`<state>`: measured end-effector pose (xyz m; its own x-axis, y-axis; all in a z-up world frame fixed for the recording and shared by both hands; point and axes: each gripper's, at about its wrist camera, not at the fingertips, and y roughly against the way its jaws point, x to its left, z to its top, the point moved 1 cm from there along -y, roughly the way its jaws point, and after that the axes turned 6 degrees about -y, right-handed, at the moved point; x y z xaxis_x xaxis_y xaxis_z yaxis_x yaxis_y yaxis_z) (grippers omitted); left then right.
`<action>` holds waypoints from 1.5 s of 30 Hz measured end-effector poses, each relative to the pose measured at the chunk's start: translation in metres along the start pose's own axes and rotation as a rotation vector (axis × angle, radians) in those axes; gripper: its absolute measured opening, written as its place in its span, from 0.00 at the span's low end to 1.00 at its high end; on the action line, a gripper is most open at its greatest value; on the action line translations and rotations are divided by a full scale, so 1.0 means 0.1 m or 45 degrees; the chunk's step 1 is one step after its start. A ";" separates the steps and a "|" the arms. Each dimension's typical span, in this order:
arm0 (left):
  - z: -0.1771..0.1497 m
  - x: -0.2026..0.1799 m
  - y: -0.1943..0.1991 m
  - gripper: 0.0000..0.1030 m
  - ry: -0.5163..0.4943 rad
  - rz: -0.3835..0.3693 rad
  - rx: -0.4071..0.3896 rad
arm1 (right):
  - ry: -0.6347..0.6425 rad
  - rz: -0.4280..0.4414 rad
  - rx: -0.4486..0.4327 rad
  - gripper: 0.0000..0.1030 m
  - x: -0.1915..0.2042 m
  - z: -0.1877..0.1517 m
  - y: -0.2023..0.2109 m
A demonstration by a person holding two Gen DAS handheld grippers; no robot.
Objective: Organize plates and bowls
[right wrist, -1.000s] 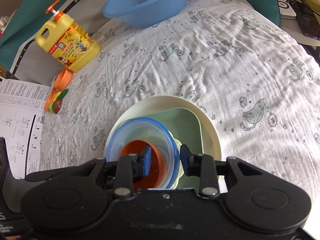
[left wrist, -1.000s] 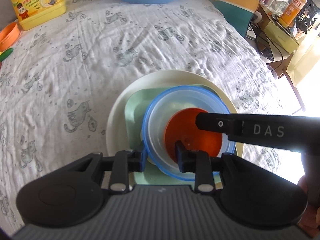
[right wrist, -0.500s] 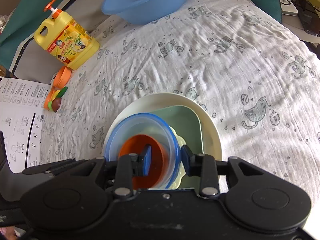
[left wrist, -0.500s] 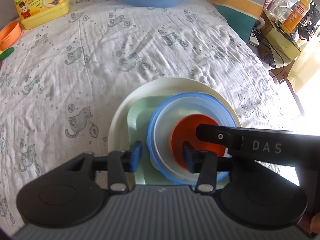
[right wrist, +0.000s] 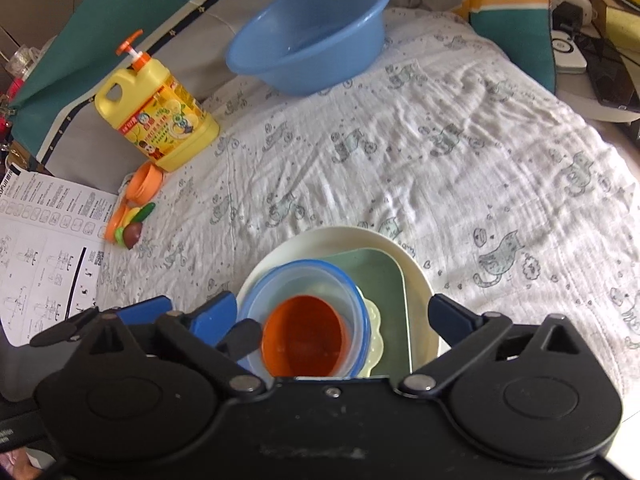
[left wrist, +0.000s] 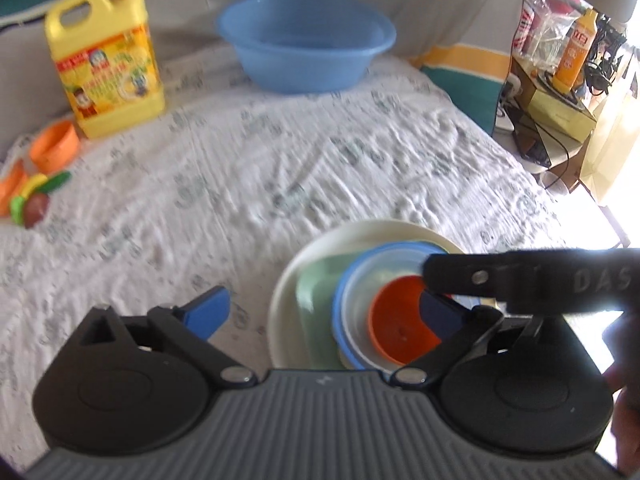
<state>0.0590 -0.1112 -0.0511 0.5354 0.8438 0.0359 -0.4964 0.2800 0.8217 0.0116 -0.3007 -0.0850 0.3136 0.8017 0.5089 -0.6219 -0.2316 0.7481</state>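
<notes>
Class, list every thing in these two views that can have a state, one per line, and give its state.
left gripper: jaws opening, nothing gripped
right gripper: jaws opening, nothing gripped
orange bowl: upright, nested in the clear bowl
clear blue-rimmed bowl: upright, stacked on the plates
green square plate: lying on the cream plate
cream round plate: flat on the cloth
blue basin: upright
yellow detergent jug: upright

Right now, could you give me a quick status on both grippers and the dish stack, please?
Left gripper and right gripper jaws opening, nothing pinched. Orange bowl nested in blue-rimmed bowl, on green plate, on cream plate. Nothing blocking the stack.
</notes>
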 end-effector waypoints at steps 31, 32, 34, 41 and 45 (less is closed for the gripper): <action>-0.90 0.32 0.89 1.00 0.067 0.080 -0.165 | 0.356 -0.209 -0.249 1.00 0.07 -1.07 0.75; -0.94 0.32 0.87 1.00 0.072 0.093 -0.158 | 0.362 -0.211 -0.251 1.00 0.09 -1.10 0.74; -1.01 0.33 0.83 1.00 0.081 0.119 -0.139 | 0.363 -0.210 -0.261 1.00 0.10 -1.15 0.74; -1.13 0.28 0.74 1.00 0.083 0.147 -0.101 | 0.335 -0.216 -0.257 1.00 0.07 -1.24 0.66; -1.13 0.21 0.72 1.00 0.064 0.139 -0.095 | 0.321 -0.221 -0.262 1.00 0.02 -1.25 0.64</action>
<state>-0.0421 -0.0216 -0.0557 0.4417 0.8924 0.0929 -0.6003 0.2170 0.7697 -0.1169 -0.2454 -0.0897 0.2564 0.9359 0.2414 -0.7143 0.0152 0.6996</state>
